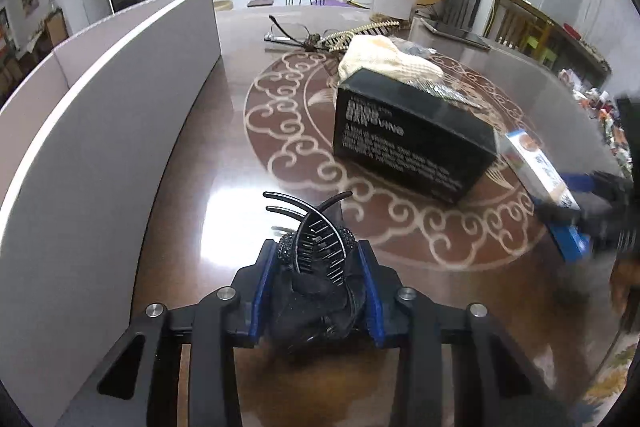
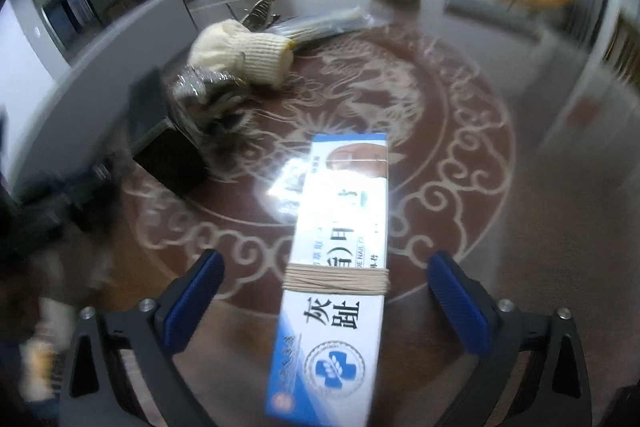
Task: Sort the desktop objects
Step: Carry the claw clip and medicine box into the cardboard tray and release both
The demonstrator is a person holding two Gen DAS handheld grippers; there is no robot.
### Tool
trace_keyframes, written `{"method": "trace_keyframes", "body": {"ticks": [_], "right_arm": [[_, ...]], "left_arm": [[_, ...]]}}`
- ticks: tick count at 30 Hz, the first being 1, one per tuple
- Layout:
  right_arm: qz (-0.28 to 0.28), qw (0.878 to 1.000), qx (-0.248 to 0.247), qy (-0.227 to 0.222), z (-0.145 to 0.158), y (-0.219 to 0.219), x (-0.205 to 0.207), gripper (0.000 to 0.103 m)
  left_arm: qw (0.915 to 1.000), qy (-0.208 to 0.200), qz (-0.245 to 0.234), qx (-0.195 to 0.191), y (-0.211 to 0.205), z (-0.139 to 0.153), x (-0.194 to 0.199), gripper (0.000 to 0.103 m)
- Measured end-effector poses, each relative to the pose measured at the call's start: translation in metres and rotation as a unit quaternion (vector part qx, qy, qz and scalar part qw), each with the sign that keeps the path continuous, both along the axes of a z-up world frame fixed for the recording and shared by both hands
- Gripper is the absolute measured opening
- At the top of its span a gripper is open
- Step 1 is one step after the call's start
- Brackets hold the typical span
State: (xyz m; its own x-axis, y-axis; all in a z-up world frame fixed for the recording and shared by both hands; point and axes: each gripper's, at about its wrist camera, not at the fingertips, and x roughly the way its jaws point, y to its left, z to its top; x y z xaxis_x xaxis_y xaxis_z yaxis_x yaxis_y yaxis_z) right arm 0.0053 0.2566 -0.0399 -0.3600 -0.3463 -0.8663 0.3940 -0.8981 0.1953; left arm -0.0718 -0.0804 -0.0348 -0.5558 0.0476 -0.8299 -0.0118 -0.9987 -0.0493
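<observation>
Right gripper (image 2: 324,303) wide open, empty; medicine box (image 2: 336,267) between fingers, long axis pointing forward. Left gripper (image 1: 318,267) clamps hair clip (image 1: 320,247).

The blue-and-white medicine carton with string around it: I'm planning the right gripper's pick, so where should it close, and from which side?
Grip the blue-and-white medicine carton across its two long edges, near the tan string wrap, coming in along its length. It lies flat and narrow, already lined up between the open right hand-held gripper fingers.
</observation>
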Motion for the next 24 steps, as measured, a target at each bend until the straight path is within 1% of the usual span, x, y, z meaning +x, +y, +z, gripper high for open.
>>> {"method": "trace_keyframes", "body": {"ticks": [1,3,4,5,6,7,9,11,13,14,17,19,21,22,24], "right_arm": [[-0.005,1.000,-0.006,-0.024,0.004,0.004,-0.007,0.092],[-0.008,0.999,-0.005,-0.051,0.012,0.004,-0.016,0.086],[-0.005,0.998,0.000,-0.060,0.014,0.000,-0.018,0.084],[-0.001,0.998,0.012,-0.068,0.014,-0.005,-0.020,0.084],[0.006,0.996,0.039,-0.081,0.011,-0.012,-0.021,0.081],[0.012,0.993,0.078,-0.093,0.005,-0.020,-0.022,0.070],[0.026,0.987,0.140,-0.071,0.006,-0.031,-0.016,0.045],[0.035,0.986,0.150,-0.069,0.013,-0.034,-0.007,0.045],[0.047,0.985,0.160,-0.052,0.025,-0.033,0.006,0.044],[0.051,0.985,0.155,-0.048,0.032,-0.032,0.012,0.044],[0.068,0.988,0.132,-0.027,0.063,-0.035,0.030,0.044],[0.083,0.989,0.119,-0.010,0.089,-0.046,0.038,0.044],[0.095,0.990,0.100,0.004,0.110,-0.067,0.039,0.044],[0.103,0.991,0.079,0.015,0.126,-0.083,0.040,0.044],[0.118,0.992,0.045,0.030,0.148,-0.108,0.043,0.044]], "left_arm": [[1.0000,-0.002,-0.001,0.002,0.001,0.001,0.001,0.039],[0.9999,-0.005,-0.008,0.006,0.004,0.002,0.006,0.039],[0.9999,-0.004,-0.011,0.007,0.007,0.003,0.009,0.039],[0.9999,-0.003,-0.014,0.008,0.010,0.005,0.011,0.039],[0.9998,-0.002,-0.018,0.009,0.012,0.006,0.015,0.039],[0.9997,0.000,-0.020,0.010,0.014,0.008,0.017,0.039],[0.9996,0.008,-0.024,0.011,0.011,0.014,0.024,0.039],[0.9994,0.018,-0.026,0.015,0.007,0.022,0.034,0.039],[0.9991,0.030,-0.023,0.021,0.002,0.033,0.045,0.039],[0.9987,0.038,-0.021,0.029,-0.001,0.039,0.051,0.039],[0.9961,0.071,-0.016,0.051,-0.013,0.067,0.068,0.039],[0.9941,0.089,-0.013,0.061,-0.022,0.085,0.077,0.039],[0.9920,0.106,-0.008,0.068,-0.037,0.103,0.085,0.039],[0.9907,0.116,-0.002,0.071,-0.047,0.114,0.090,0.039],[0.9887,0.133,0.016,0.068,-0.075,0.134,0.097,0.039]]}}
